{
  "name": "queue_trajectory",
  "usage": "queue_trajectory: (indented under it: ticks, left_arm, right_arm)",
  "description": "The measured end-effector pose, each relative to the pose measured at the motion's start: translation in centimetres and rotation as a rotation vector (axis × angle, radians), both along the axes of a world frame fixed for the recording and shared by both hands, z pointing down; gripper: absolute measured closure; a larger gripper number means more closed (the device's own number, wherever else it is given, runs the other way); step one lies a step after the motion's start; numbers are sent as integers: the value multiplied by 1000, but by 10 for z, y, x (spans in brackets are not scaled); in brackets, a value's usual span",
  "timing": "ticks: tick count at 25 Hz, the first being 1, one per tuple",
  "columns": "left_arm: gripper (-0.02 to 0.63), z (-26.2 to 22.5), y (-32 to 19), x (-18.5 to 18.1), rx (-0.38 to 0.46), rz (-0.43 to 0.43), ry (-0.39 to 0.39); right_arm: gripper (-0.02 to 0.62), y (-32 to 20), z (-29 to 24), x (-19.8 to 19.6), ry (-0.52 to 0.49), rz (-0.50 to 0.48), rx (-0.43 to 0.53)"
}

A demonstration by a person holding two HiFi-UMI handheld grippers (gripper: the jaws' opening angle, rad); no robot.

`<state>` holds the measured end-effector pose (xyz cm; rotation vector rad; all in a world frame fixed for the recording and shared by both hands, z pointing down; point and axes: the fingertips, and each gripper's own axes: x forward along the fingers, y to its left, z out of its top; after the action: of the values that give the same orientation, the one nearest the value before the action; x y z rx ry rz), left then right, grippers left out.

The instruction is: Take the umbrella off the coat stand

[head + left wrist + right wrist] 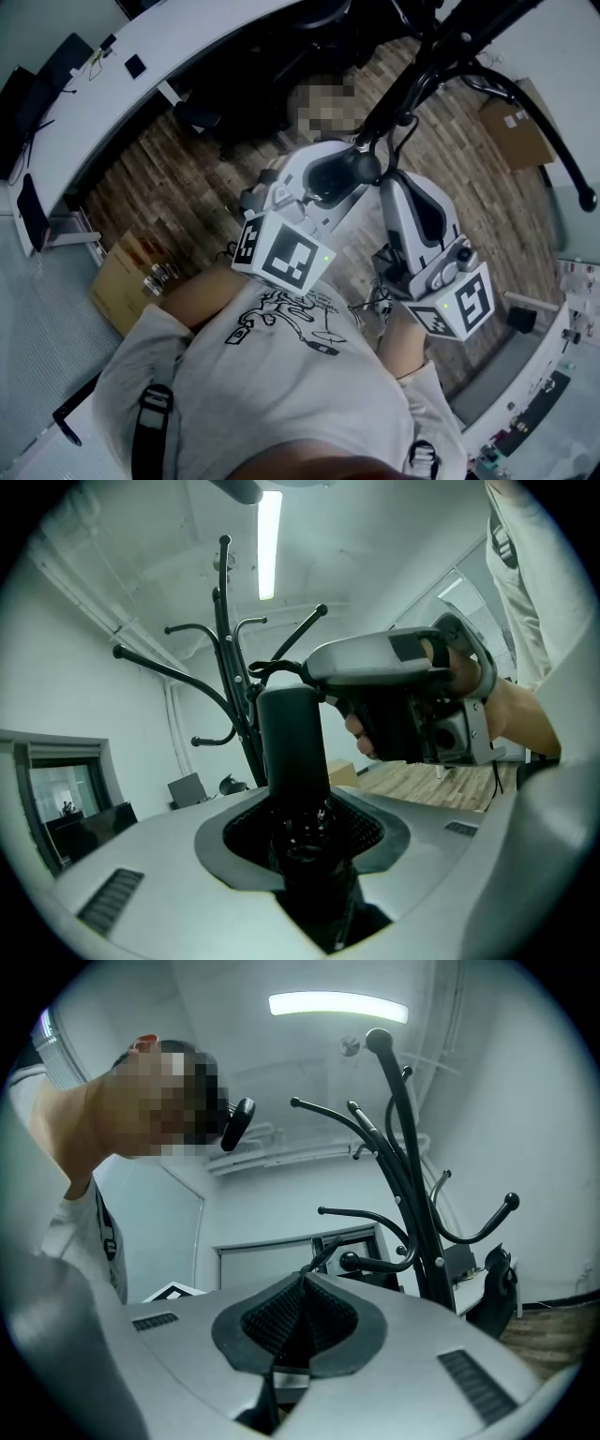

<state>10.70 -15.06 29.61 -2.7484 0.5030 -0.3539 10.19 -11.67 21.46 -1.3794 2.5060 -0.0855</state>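
Note:
A black coat stand (441, 56) with curved hooks rises right in front of me; it also shows in the left gripper view (225, 639) and the right gripper view (405, 1138). My left gripper (343, 169) (302, 841) is shut on the folded black umbrella (364, 170) (292, 747), whose thick round body stands up between its pads. Close beside it, my right gripper (390, 180) (321, 673) (302, 1281) is shut on the umbrella's thin strap (324, 1254) (272, 670). The strap runs from the pads toward a hook; whether it touches the hook I cannot tell.
A long white desk (141, 56) curves along the far left, with black chairs (253, 66) behind the stand. Cardboard boxes sit at the right (511, 131) and the left (117, 281) on the wooden floor. One long hook (553, 141) reaches out to the right.

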Motion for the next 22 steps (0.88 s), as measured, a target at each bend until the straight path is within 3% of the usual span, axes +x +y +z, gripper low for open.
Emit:
queue_trajectory:
  ticks: [22]
  left_arm:
    - [419,17,-20,14,-3,-24,-59]
  right_arm:
    - [575,-21,19,21,-42,52,-63]
